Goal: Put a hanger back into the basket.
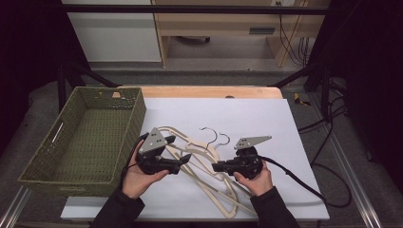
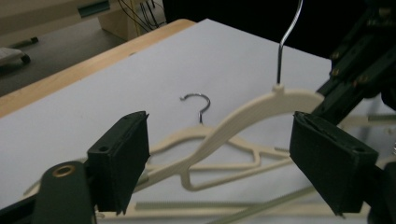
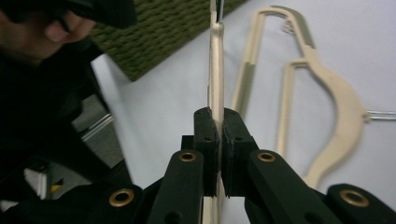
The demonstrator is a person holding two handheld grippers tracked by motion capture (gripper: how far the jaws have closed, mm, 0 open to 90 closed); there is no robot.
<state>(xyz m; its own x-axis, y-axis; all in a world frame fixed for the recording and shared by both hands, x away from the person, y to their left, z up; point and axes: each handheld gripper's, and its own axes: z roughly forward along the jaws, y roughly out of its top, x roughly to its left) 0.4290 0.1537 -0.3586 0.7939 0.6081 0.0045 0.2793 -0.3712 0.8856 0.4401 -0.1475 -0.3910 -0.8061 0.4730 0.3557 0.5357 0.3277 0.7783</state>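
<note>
Right claw (image 3: 218,135) pressed together, pinching the cream plastic hanger with a wire hook (image 3: 215,70) edge-on, likely to lift it off the pile and hold it steady. Left claw (image 2: 219,158) spread, pads (image 2: 122,158) clear of that hanger's shoulder (image 2: 261,108), which crosses between them untouched. Other cream hangers (image 1: 199,156) lie tangled flat on the white sheet-covered wooden surface (image 1: 247,114). Green woven basket (image 1: 138,111) sits at left, probably the drop spot. Dim room behind, pale cabinets (image 1: 114,33), cables on floor (image 1: 328,142).
</note>
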